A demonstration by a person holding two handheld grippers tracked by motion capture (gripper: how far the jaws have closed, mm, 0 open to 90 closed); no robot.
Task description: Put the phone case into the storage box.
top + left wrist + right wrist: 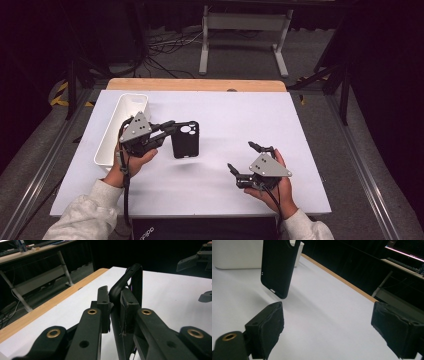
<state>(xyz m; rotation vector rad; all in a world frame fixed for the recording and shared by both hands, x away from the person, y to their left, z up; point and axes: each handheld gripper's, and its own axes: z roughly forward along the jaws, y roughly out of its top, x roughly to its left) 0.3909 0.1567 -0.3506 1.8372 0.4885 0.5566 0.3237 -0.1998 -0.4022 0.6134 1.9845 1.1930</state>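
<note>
Between left gripper (172, 127) pads, clamped: light, bendy phone case (185, 139), probably slippery; best pinched by rim. Right gripper (243, 157) agape, empty.

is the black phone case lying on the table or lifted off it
Lifted. The black soft phone case hangs clamped in the left gripper, its shadow on the white table below it.

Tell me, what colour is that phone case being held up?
Black, the phone case; the right gripper view shows it best.
</note>
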